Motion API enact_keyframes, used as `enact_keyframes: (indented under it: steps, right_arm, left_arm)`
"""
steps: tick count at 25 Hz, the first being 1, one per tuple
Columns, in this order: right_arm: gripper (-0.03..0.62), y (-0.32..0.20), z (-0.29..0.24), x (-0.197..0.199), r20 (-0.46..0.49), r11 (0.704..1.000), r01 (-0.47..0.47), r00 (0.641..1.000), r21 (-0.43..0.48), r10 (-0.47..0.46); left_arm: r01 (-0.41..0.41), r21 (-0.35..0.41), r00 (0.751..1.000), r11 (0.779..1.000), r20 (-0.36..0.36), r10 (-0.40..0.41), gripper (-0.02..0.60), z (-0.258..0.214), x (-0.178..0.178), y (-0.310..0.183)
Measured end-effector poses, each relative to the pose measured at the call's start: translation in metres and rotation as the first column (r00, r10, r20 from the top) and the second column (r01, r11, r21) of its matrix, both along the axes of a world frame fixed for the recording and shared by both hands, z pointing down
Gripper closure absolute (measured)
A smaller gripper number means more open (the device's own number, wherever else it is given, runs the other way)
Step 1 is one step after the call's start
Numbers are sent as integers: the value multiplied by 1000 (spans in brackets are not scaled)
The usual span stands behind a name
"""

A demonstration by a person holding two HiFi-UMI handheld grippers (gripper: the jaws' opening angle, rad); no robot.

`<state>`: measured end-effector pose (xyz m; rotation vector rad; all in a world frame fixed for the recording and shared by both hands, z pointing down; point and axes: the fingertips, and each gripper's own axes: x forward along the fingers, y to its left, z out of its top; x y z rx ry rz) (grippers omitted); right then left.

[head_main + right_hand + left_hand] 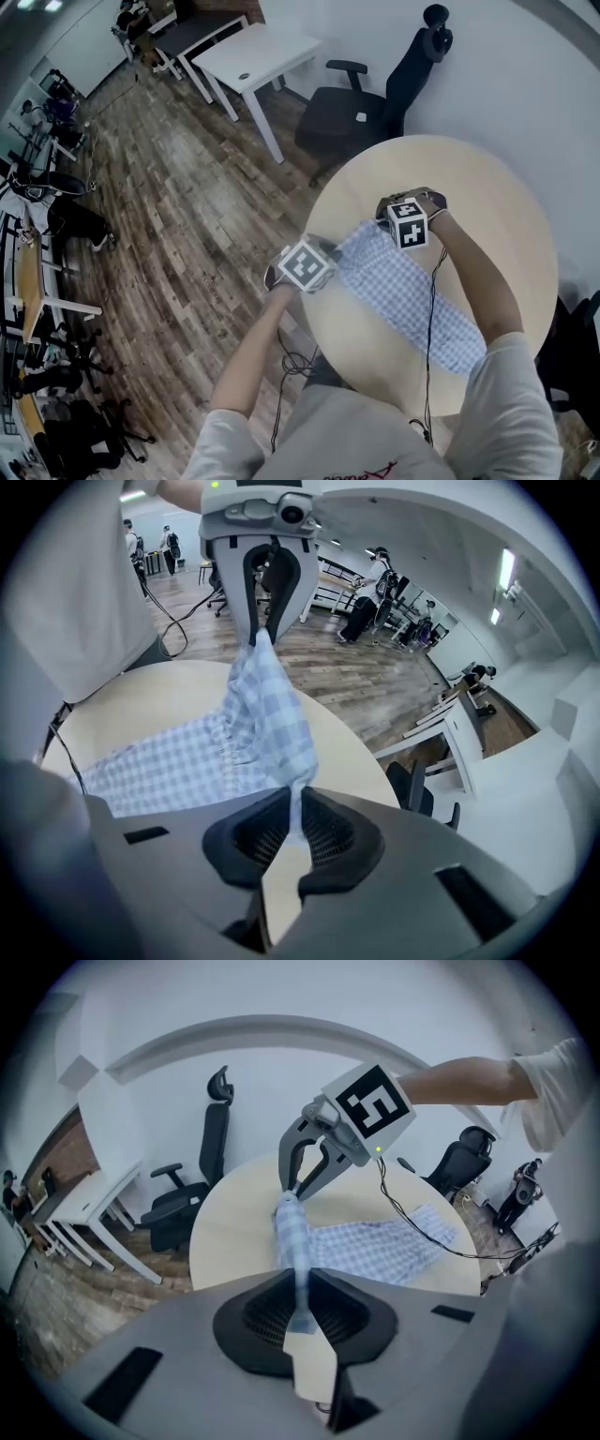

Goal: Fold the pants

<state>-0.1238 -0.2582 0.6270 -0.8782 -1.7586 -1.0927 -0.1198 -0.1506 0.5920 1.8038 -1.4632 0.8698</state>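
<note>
A black office chair (370,108) stands just beside the far edge of the round beige table (506,197). A white rectangular desk (258,56) stands beyond it on the brown wood-plank floor (178,187). A 2nd dark chair (574,342) shows at the table's right side. A thin black cable (433,300) hangs from the right gripper (289,822) and crosses above the blue-and-white checked pants (412,305).

The pants lie on the table with 1 end raised off it and stretched between the 2 grippers. The left gripper (302,1297) has its jaws pinched on 1 corner of that end, and the right gripper's jaws are pinched on the other corner.

Each gripper carries a cube with black-and-white square markers (410,225). Red lettering on the person's light shirt (366,450) is cut off and cannot be read.
</note>
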Motion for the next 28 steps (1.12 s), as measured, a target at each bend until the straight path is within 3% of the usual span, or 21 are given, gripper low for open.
enact_keyframes:
  steps: [5,9,15,17,18,20,22,25,28]
  right_arm:
    - [540,-4,-20,77,33,999,-19,999,35,18]
    - [540,-6,-15,140,-1,998,-30,1000,61,31]
    - [539,-15,41,221,-96,994,-28,995,105,38]
    - [535,-16,67,250,-155,994,-31,987,106,48]
    - [505,-16,81,264,-192,994,-36,980,102,55]
    - [470,-15,103,289,-265,995,-36,962,96,60]
    - [451,-18,115,305,-309,994,-30,949,105,61]
    - [448,-28,108,300,-286,993,-72,954,92,95]
    - [447,-36,85,267,-212,992,-112,970,56,121]
  left_arm:
    - [-87,38,996,996,19,86,512,-29,85,-7]
    - [-171,40,985,984,-2,172,512,-28,156,-11]
    - [-258,-13,961,966,-108,255,512,32,245,-22]
    - [-276,-65,953,959,-149,264,511,64,271,-18]
    - [-287,-99,948,953,-172,267,506,79,282,-13]
    - [-308,-165,942,937,-191,276,496,103,294,-1]
    - [-313,-190,941,931,-196,276,429,117,296,6]
    - [-243,-155,954,958,-215,207,410,111,282,1]
    - [-142,-120,973,982,-201,116,411,95,247,-14]
